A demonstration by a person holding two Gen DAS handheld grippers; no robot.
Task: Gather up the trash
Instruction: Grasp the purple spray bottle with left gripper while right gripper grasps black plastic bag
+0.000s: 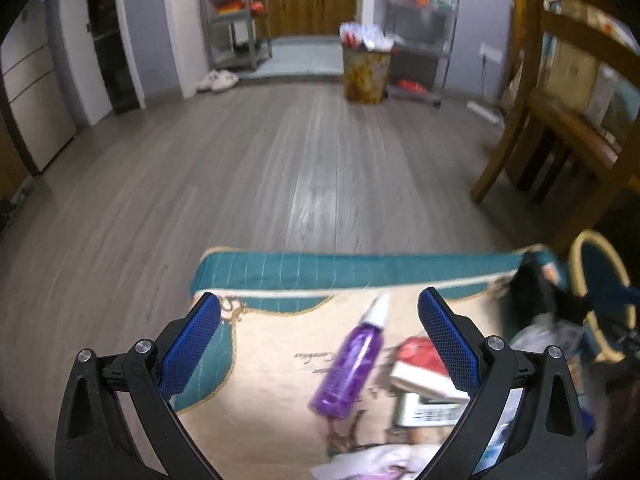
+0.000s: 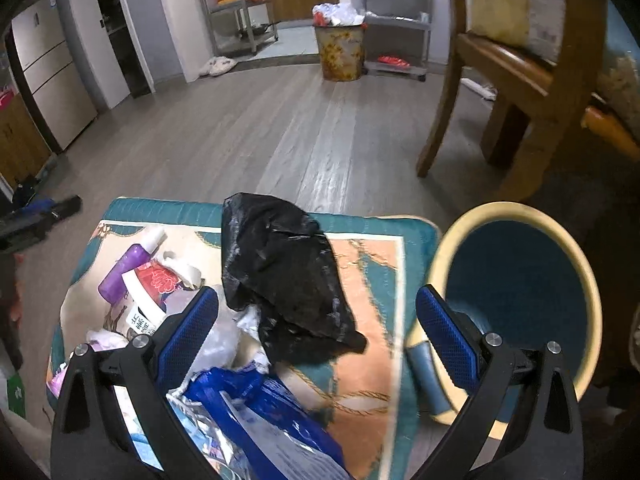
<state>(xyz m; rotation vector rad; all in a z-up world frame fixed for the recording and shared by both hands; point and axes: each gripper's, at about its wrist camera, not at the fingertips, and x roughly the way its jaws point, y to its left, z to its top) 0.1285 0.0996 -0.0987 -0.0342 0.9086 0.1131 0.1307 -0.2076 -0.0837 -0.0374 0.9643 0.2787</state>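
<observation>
Trash lies on a teal and cream mat (image 1: pixel 280 352) (image 2: pixel 372 280) on the floor. A purple bottle (image 1: pixel 352 364) (image 2: pixel 126 266) with a white cap rests beside a red and white box (image 1: pixel 420 364) (image 2: pixel 150 284). My left gripper (image 1: pixel 320 320) hovers open over the bottle and box, holding nothing. A crumpled black plastic bag (image 2: pixel 288 276) sits mid-mat, with a blue wrapper (image 2: pixel 264 412) and clear plastic (image 2: pixel 224 340) near it. My right gripper (image 2: pixel 318 312) is open just above the black bag, empty.
A round teal bin with a cream rim (image 2: pixel 516 292) (image 1: pixel 600 292) stands right of the mat. A wooden chair (image 2: pixel 520 72) (image 1: pixel 560 100) is at the right. A full patterned waste basket (image 1: pixel 366 72) (image 2: pixel 340 52) and metal shelves (image 1: pixel 236 20) stand across the grey wood floor (image 1: pixel 260 160).
</observation>
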